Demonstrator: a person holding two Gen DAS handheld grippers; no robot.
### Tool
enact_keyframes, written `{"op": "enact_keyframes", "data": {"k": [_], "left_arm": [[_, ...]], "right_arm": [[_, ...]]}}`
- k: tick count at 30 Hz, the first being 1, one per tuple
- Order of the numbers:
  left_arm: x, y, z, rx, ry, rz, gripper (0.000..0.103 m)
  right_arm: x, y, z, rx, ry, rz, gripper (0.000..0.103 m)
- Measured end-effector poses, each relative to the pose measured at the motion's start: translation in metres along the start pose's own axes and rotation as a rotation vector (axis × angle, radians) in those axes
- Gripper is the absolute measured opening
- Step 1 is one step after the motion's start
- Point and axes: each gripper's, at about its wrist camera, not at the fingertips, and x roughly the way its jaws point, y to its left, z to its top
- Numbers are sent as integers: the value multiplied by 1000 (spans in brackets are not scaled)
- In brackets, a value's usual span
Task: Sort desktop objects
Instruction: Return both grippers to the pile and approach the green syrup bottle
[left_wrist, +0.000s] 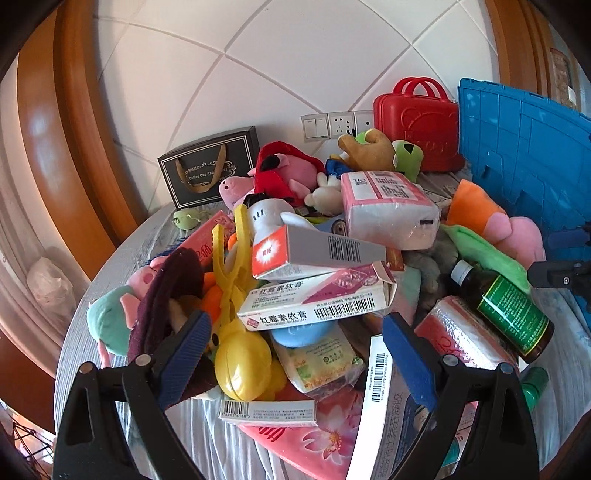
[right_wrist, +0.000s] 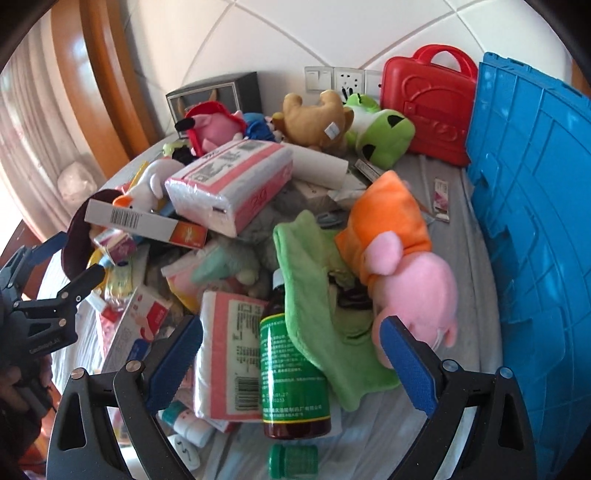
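The left hand-held gripper (left_wrist: 295, 354) hangs over the near edge of the heap with its blue-padded fingers (left_wrist: 184, 358) spread wide and nothing between them. Under the gap lie a yellow plastic clip (left_wrist: 236, 332), a packet of tissues (left_wrist: 317, 363) and a white ointment box with red print (left_wrist: 314, 302), with a longer barcode box (left_wrist: 317, 254) stacked on top of it. A dark maroon cloth (left_wrist: 166, 295) sits against the left finger.

The right hand-held gripper (right_wrist: 291, 358) is likewise spread and empty, poised above a brown medicine bottle with a green label (right_wrist: 291, 369) that lies on its side. Left of the bottle, touching it, is a pink-and-white tissue pack (right_wrist: 229, 354); right of it a green cloth (right_wrist: 317, 295) runs under a pink pig plush in an orange hood (right_wrist: 406, 258). A small green cap (right_wrist: 293, 459) rests just below the bottle's base.

Farther back on the table (right_wrist: 454, 206), a brown bear plush (right_wrist: 314, 118), a green frog plush (right_wrist: 380, 133) and a red toy case (right_wrist: 424, 110) stand near the wall, with a blue crate (right_wrist: 535, 221) to the right.
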Motion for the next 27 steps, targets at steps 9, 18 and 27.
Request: {"op": "enact_keyframes", "data": {"k": [9,18,27], "left_arm": [[10,-3,-3,33,1,-45,95],[11,2,-9,77,-16,-90,95],[23,-3,0,109,-3,-133,95]], "right_arm": [[33,-9,12,26,94,28,82],[73,-30,15,161,165,107,42],[78,-42,16,179,197,66,14]]}}
